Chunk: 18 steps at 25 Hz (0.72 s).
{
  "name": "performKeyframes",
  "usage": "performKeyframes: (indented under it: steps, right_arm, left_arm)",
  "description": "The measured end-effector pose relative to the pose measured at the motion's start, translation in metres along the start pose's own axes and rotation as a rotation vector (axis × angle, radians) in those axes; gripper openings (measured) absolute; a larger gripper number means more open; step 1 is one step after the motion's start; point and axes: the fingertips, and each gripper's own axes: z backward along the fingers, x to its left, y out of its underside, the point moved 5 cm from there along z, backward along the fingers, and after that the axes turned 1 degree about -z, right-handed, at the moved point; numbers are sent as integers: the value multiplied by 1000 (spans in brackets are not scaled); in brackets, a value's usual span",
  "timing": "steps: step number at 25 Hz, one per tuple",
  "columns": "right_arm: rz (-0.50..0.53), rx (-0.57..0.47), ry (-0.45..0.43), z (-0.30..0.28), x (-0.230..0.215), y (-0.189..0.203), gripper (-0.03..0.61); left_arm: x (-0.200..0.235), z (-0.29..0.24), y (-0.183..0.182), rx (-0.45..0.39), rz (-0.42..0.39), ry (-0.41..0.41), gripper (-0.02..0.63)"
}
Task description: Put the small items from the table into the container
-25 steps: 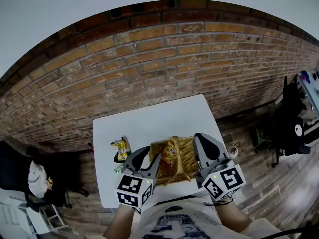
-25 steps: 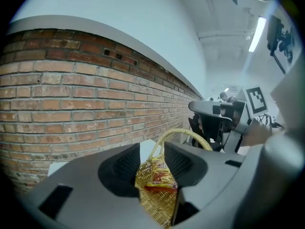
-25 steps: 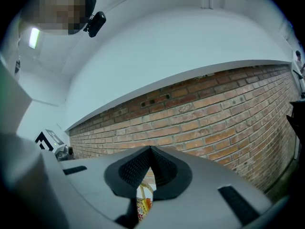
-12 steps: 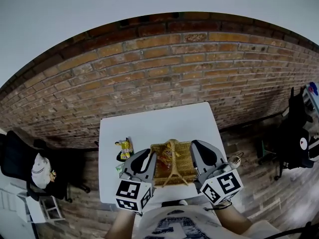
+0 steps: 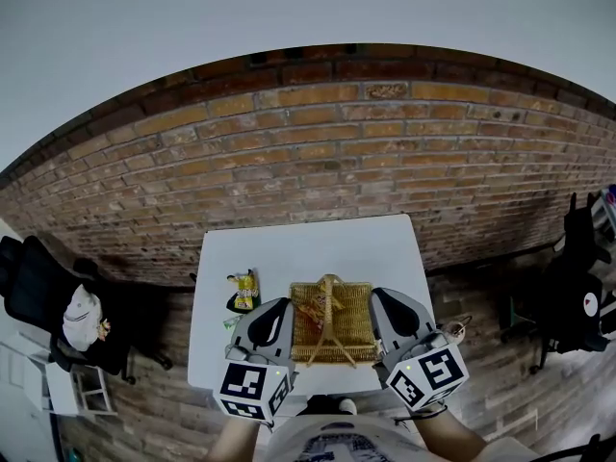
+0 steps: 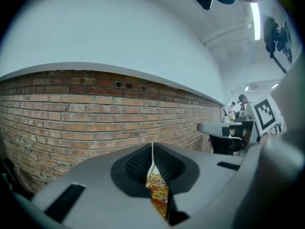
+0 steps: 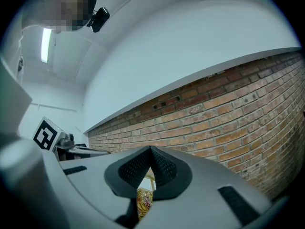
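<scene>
- The left tongs (image 6: 152, 146) are clamped on a packet (image 6: 158, 194) — a second ago they stood apart beside the basket (image 5: 358, 327).
- The packet's thin top edge is pinched at the tips, and its orange-yellow body hangs below them.
- In the head view the packet lies within the basket's outline, in its left half. It has shifted left from the middle, where it was a second ago. Whether it touches the weave cannot be told.
- The right tongs (image 7: 150, 150) have their tips together with nothing between them. They are at the basket's right edge, as before.
- Both tongs sit lower in the head view than a second ago, and more of the brick wall (image 5: 385, 142) shows above the surface (image 5: 289, 253).
- The loose packets (image 5: 244, 291) lie on the surface left of the basket — unmoved.
</scene>
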Motion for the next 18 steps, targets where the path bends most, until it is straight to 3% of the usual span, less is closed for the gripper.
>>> performKeyframes:
  steps: [18]
  right_arm:
    - [5, -11, -25, 25, 6, 0, 18]
  left_arm:
    - [-20, 19, 0, -33, -17, -34, 48]
